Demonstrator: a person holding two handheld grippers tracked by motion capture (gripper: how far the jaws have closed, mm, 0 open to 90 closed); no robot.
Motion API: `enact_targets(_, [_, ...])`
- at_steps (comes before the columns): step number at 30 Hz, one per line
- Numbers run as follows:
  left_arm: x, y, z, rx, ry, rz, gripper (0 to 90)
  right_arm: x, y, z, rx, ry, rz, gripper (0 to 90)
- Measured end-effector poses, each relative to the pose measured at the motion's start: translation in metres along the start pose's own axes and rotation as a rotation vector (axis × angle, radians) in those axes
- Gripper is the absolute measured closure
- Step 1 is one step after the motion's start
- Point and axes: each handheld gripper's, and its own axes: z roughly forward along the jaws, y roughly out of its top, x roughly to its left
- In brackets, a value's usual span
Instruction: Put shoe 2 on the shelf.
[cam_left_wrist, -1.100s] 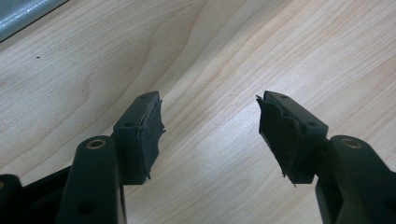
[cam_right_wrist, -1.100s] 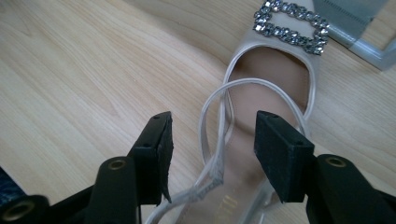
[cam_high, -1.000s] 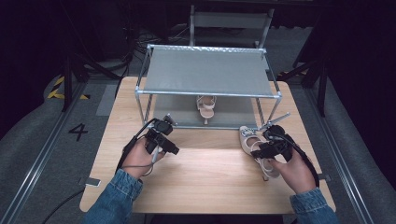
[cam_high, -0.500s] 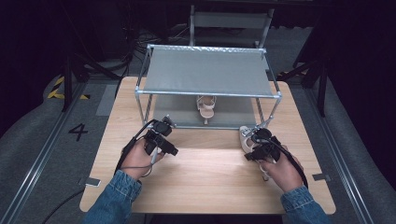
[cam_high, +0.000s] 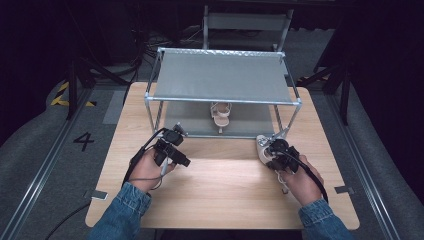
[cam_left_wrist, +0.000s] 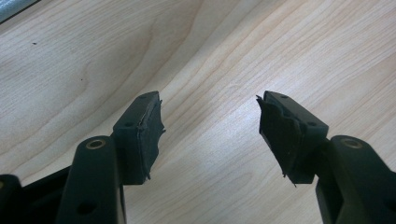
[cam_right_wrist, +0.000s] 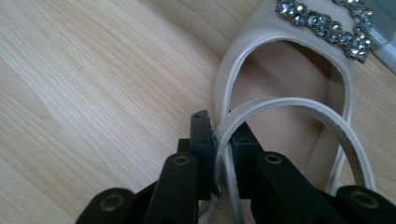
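A beige sandal (cam_high: 262, 145) with a rhinestone band lies on the wooden table (cam_high: 225, 190), in front of the rack's right leg. My right gripper (cam_high: 274, 152) rests on it from behind. In the right gripper view its jaws have just been closing and now pinch the rim and thin strap of the sandal (cam_right_wrist: 289, 84) between the pads of the right gripper (cam_right_wrist: 223, 130). My left gripper (cam_high: 176, 150) hovers over bare wood at the table's left; in its own view the left gripper (cam_left_wrist: 210, 121) stands open with nothing between its pads. A matching sandal (cam_high: 220, 114) sits on the rack's lower shelf.
A metal-framed rack (cam_high: 222, 77) with grey fabric shelves stands at the table's far half. Bare wood stretches between my two hands and toward the near edge. Dark floor, cables and a chair lie beyond the table.
My right hand has shifted left and down onto the sandal, and its jaws have gone from wide apart to shut on the strap. The left hand has stayed where it was.
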Motion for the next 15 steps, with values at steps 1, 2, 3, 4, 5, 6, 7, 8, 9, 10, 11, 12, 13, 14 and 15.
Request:
enact_targets(1, [0.0,-0.001,-0.001,-0.008,-0.001,-0.009,39.5,0.001,0.0,-0.001,0.002,-0.015,-0.003,84.1])
enact_targets(2, [0.0,-0.001,-0.002,-0.012,-0.004,-0.008,39.6,0.002,-0.001,-0.004,-0.002,-0.032,-0.003,84.4])
enact_targets(3, [0.0,-0.002,-0.002,-0.017,-0.002,-0.014,39.6,0.001,-0.001,-0.006,-0.003,-0.036,-0.002,84.5])
enact_targets(4, [0.001,-0.003,-0.003,-0.014,-0.002,-0.014,39.5,0.001,-0.001,-0.007,-0.005,-0.041,0.002,84.6])
enact_targets(5, [0.001,-0.003,-0.004,-0.016,0.0,-0.014,39.6,0.0,-0.002,-0.009,-0.011,-0.047,0.001,84.6])
enact_targets(6, [0.001,-0.004,-0.004,-0.019,0.001,-0.022,39.5,-0.001,-0.002,-0.011,-0.011,-0.052,-0.002,84.6])
enact_targets(7, [0.002,-0.005,-0.005,-0.018,0.002,-0.02,39.5,-0.002,-0.002,-0.013,-0.01,-0.059,-0.004,84.6])
enact_targets(8, [0.002,-0.006,-0.005,-0.017,-0.001,-0.022,39.5,-0.003,-0.002,-0.015,-0.01,-0.068,-0.006,84.7])
enact_targets(9, [0.003,-0.006,-0.005,-0.02,0.004,-0.022,39.6,-0.003,-0.001,-0.019,-0.014,-0.074,-0.009,84.6])
enact_targets(10, [0.003,-0.007,-0.006,-0.019,0.003,-0.027,39.6,-0.005,-0.001,-0.022,-0.02,-0.069,-0.006,84.6])
enact_targets(11, [0.005,-0.009,-0.006,-0.02,0.001,-0.032,39.5,-0.005,0.0,-0.024,-0.026,-0.059,-0.002,84.6])
enact_targets(12, [0.006,-0.01,-0.007,-0.018,0.001,-0.033,39.5,-0.006,0.002,-0.027,-0.041,-0.046,-0.005,84.7])
enact_targets(13, [0.007,-0.011,-0.007,-0.021,0.003,-0.036,39.6,-0.006,0.004,-0.029,-0.05,-0.046,-0.011,84.6])
enact_targets(14, [0.007,-0.012,-0.007,-0.026,0.006,-0.044,39.6,-0.005,0.007,-0.03,-0.054,-0.056,-0.021,84.7])
enact_targets(15, [0.009,-0.014,-0.008,-0.021,0.007,-0.037,39.6,-0.004,0.01,-0.031,-0.059,-0.061,-0.03,84.6])
